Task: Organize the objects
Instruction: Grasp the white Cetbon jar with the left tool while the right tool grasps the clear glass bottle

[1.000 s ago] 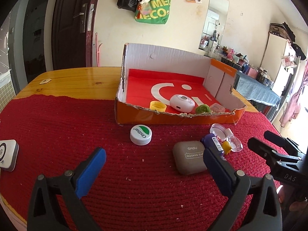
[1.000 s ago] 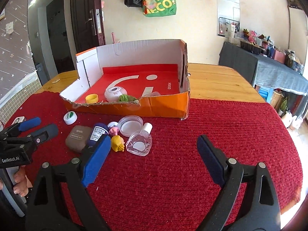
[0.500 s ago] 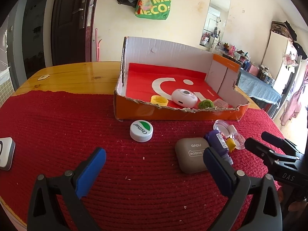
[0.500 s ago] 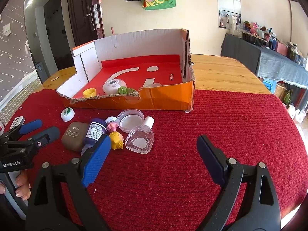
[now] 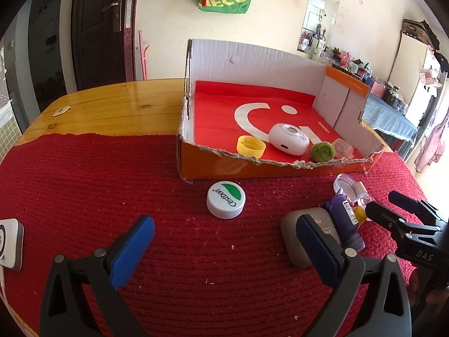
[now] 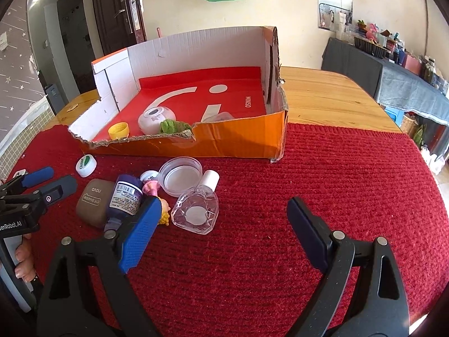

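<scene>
Jaws of both tongs stand wide and empty over the red woven mat [image 6: 322, 185]. Just ahead of the right gripper [image 6: 221, 219], toward its left finger, a clear heart-shaped glass bottle [image 6: 196, 210] lies flat beside a small yellow figure [image 6: 165, 214] and a purple labelled bottle [image 6: 125, 196]. By the left gripper [image 5: 224, 241], a taupe rounded case [image 5: 294, 241] sits at its right finger, with a white screw cap [image 5: 226, 200] ahead. Beyond, the orange cardboard tray [image 6: 238, 140] is already partly filled. One item should be approached squarely, neighbours cleared, then closed on gently.
</scene>
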